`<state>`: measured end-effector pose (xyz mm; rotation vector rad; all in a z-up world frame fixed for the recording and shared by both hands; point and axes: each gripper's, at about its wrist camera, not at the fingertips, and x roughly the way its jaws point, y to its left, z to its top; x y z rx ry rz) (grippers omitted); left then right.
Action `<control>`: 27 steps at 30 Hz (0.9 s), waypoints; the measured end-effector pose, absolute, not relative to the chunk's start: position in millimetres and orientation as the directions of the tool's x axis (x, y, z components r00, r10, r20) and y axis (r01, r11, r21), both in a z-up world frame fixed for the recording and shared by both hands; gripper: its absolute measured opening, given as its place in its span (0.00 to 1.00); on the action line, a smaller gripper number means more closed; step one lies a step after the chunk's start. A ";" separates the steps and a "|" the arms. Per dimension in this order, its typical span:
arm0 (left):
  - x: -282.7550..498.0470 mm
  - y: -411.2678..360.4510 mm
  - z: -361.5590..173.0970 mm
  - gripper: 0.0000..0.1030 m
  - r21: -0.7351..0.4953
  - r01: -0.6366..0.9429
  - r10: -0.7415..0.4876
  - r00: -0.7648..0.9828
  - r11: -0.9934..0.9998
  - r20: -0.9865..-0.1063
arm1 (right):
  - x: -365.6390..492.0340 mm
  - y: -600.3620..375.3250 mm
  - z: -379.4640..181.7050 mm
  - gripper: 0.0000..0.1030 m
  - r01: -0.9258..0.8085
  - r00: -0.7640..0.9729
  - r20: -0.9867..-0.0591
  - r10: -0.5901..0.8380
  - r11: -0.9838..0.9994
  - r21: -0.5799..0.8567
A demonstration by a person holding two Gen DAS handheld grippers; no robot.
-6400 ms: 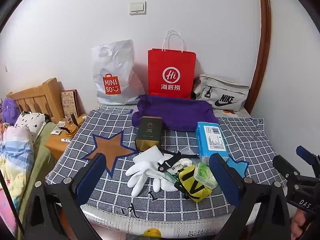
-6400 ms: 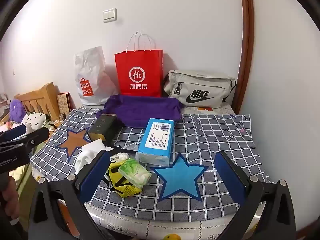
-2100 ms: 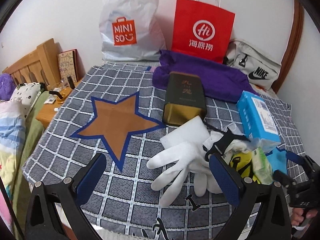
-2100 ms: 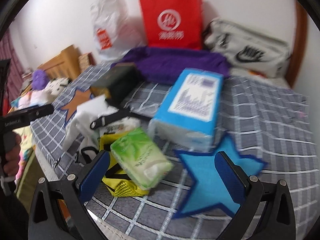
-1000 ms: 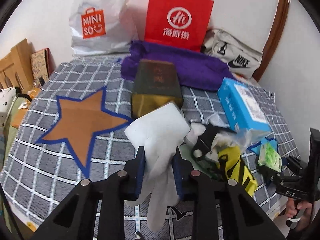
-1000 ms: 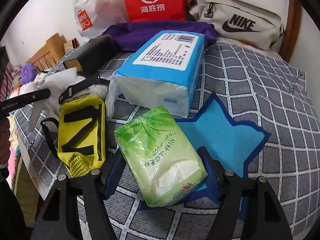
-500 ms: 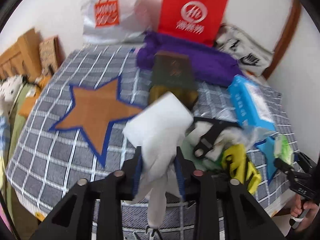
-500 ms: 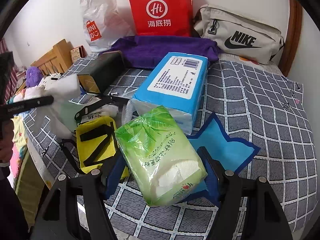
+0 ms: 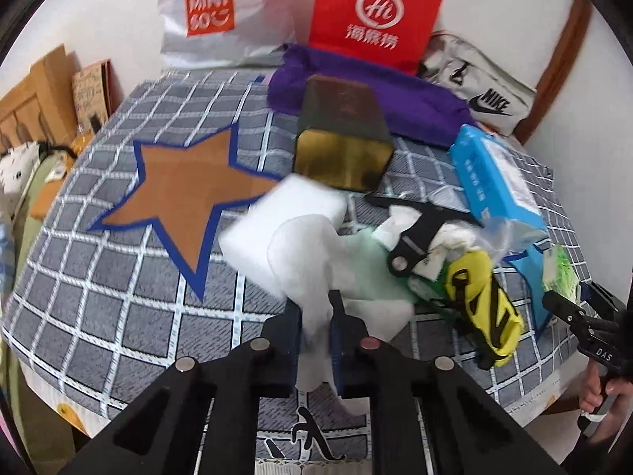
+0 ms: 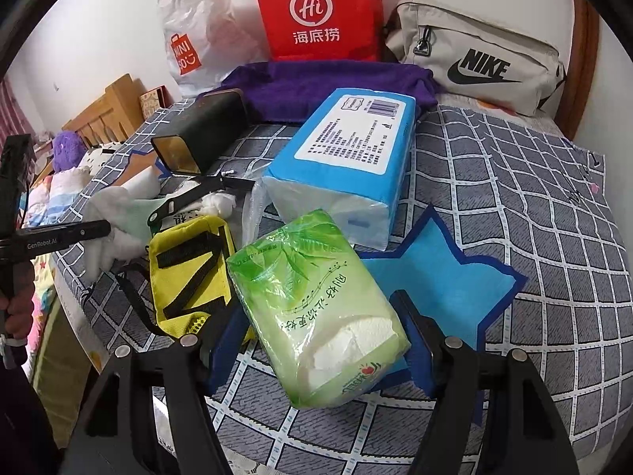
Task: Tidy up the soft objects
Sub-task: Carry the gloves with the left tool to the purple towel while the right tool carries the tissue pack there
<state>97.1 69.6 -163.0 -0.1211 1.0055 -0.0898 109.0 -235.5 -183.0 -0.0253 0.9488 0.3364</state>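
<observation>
bed with grey checked star-patterned cover point(image 9: 118, 297) | left tool point(image 9: 315, 328) just closing, clenched on limp white fabric glove point(image 9: 304, 253) at 6 o'clock | right tool point(image 10: 320, 350) grasping green plastic-wrapped tissue pack point(image 10: 316, 316), crumpled white tissue showing, at 6 o'clock

The bedspread point(image 9: 118, 277) is grey with a white grid, a brown star point(image 9: 186, 186) and a blue star point(image 10: 443, 277), both edged dark blue. The glove point(image 9: 304, 249) is white, the tissue pack point(image 10: 316, 308) green, the pouch point(image 10: 190, 273) yellow with black straps, the towel point(image 10: 316, 83) purple, the paper bag point(image 10: 316, 8) red.
</observation>
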 end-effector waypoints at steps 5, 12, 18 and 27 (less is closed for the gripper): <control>94.3 64.4 -130.0 0.12 -0.120 0.046 -0.124 0.588 0.992 -0.799 | 105.0 -237.4 -168.0 0.68 -0.296 0.558 -0.784 0.273 0.948 0.119; 99.2 60.9 -88.7 0.12 -0.109 0.066 -0.126 0.648 0.992 -0.751 | 110.5 -246.3 -133.3 0.68 -0.279 0.605 -0.749 0.269 0.953 0.116; 113.7 56.1 -63.3 0.12 -0.101 0.072 -0.123 0.682 0.992 -0.721 | 125.5 -252.2 -105.9 0.68 -0.257 0.637 -0.731 0.244 0.961 0.097; 153.8 52.9 -47.0 0.12 -0.102 0.066 -0.119 0.695 0.993 -0.709 | 170.4 -257.2 -78.7 0.68 -0.224 0.649 -0.729 0.218 0.970 0.091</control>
